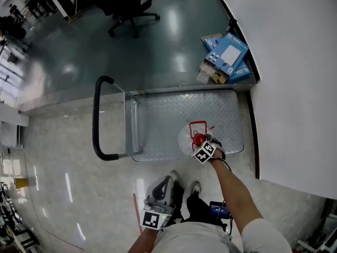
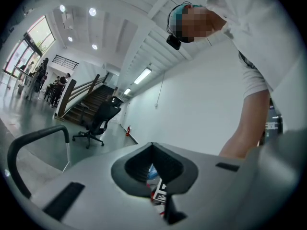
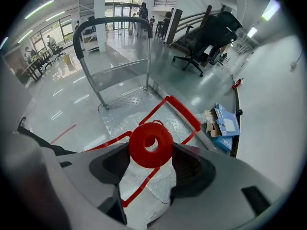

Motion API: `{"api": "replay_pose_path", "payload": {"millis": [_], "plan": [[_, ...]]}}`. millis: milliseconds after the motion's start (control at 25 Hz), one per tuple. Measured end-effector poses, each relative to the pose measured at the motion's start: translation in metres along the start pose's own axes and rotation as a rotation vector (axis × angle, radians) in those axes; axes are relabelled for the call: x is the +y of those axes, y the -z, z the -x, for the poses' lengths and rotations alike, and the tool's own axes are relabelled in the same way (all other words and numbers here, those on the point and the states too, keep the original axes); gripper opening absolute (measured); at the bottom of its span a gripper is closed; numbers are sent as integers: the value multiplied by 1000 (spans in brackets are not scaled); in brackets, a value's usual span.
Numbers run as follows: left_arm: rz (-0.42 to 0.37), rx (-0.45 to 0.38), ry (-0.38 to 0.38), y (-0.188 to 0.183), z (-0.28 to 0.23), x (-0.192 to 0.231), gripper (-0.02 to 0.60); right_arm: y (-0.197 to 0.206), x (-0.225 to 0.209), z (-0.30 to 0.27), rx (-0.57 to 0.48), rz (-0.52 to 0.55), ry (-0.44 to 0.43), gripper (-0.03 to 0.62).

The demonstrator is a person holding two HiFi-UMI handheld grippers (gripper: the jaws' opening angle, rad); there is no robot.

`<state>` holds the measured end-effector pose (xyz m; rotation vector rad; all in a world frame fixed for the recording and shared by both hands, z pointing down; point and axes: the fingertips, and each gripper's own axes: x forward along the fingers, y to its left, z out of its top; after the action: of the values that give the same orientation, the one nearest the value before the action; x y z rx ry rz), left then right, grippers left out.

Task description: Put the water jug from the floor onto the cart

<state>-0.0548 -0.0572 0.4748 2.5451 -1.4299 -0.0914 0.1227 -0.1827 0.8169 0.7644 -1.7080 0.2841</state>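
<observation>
Pinching water jug (image 3: 151,145) over cart (image 1: 168,120), right claw (image 1: 202,145); left claw (image 1: 167,183) closed; boxes (image 1: 227,57) beyond.

Clear plastic water jug (image 1: 196,136) with a red screw cap, held upright over a flat silver platform cart (image 1: 168,117).
The jug's see-through body carries a red rectangular carrying frame (image 3: 184,110) that juts out to one side of the neck. Its round red cap (image 3: 139,150) is clamped between the two jaws of the right gripper (image 1: 199,141). The jug is over the cart's diamond-plate deck, near the edge closest to the person and toward the end away from the handle. Whether its base rests on the deck cannot be told. A black-padded hoop handle (image 1: 95,117) stands upright at one end of the cart.
</observation>
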Motion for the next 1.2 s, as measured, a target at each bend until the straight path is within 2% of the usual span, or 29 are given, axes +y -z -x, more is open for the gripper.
{"api": "replay_pose_path", "payload": {"millis": [280, 600, 840, 920, 1080, 1200], "plan": [[7, 4, -15, 7, -4, 12, 3, -7, -6, -8, 1, -12, -9, 282], [30, 25, -5, 11, -3, 7, 3, 4, -8, -5, -9, -13, 8, 284], [21, 1, -8, 13, 6, 7, 3, -2, -9, 2, -34, 16, 16, 284], [41, 22, -5, 15, 5, 4, 3, -3, -10, 5, -39, 22, 24, 284], [19, -3, 1, 13, 6, 1, 3, -5, -11, 19, -70, -17, 43, 284], [21, -17, 6, 9, 3, -3, 3, -8, -22, 45, -158, -108, 86, 281]]}}
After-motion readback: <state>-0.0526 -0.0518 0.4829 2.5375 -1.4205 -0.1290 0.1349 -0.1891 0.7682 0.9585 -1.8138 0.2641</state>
